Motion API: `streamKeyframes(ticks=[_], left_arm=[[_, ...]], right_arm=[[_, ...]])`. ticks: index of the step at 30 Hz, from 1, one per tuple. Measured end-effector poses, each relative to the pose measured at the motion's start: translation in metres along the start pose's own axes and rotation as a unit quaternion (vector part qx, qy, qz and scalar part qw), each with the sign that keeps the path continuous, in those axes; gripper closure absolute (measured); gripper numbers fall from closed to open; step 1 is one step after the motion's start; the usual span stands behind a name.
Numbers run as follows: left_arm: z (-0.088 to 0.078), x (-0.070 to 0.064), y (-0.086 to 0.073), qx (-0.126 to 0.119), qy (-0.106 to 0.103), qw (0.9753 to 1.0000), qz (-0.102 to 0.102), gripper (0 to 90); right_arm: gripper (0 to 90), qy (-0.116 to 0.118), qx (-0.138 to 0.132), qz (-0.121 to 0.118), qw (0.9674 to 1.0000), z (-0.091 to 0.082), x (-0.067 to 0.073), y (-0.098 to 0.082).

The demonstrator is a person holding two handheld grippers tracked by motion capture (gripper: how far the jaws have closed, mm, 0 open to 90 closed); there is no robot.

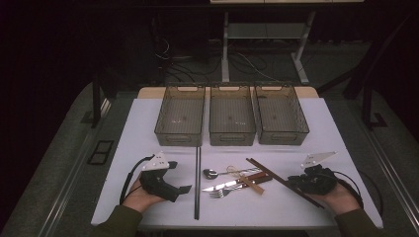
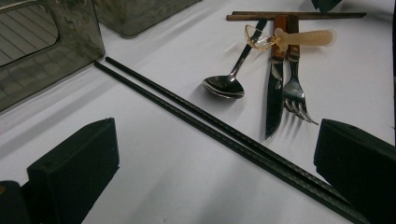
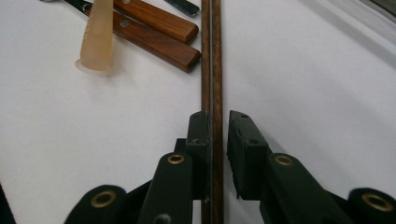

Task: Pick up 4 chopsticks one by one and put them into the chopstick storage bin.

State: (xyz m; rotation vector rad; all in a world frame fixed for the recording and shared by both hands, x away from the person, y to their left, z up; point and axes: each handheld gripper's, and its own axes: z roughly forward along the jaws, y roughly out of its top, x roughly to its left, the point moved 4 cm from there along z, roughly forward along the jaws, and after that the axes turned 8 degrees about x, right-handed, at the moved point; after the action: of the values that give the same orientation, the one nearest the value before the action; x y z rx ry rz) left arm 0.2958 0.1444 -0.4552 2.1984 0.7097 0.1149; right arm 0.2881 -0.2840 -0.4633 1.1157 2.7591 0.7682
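The brown chopsticks (image 3: 211, 56) are laid on the bench (image 1: 148, 123) near its right edge, their long axis running far-left to near-right. The right claw (image 3: 219, 140) is nearly closed around their near end, one pad touching, a slight gap beside the other. The left claw (image 2: 210, 163) is held open over bare bench beside the black chopsticks (image 2: 224, 135).

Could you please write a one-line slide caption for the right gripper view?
Right gripper straddles the pair of brown chopsticks on the white table, a slight gap at one finger; wooden handles beyond.

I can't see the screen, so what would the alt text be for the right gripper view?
Two black claw jaws of the right claw reach up from the bottom edge around a pair of brown wooden chopsticks lying on a white table, with a small gap visible beside one jaw. At upper left lie two wooden cutlery handles and a pale translucent handle.
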Motion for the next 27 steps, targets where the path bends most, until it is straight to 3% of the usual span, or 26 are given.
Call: streamKeyframes(ticks=[27], left_arm=[[0.0009,-0.0004,-0.0001,0.002,-0.001,1.0000,0.000,0.0]], right_arm=[[80.2,-0.009,0.010,-0.016,0.9998,0.0066,-0.0059,-0.0030]])
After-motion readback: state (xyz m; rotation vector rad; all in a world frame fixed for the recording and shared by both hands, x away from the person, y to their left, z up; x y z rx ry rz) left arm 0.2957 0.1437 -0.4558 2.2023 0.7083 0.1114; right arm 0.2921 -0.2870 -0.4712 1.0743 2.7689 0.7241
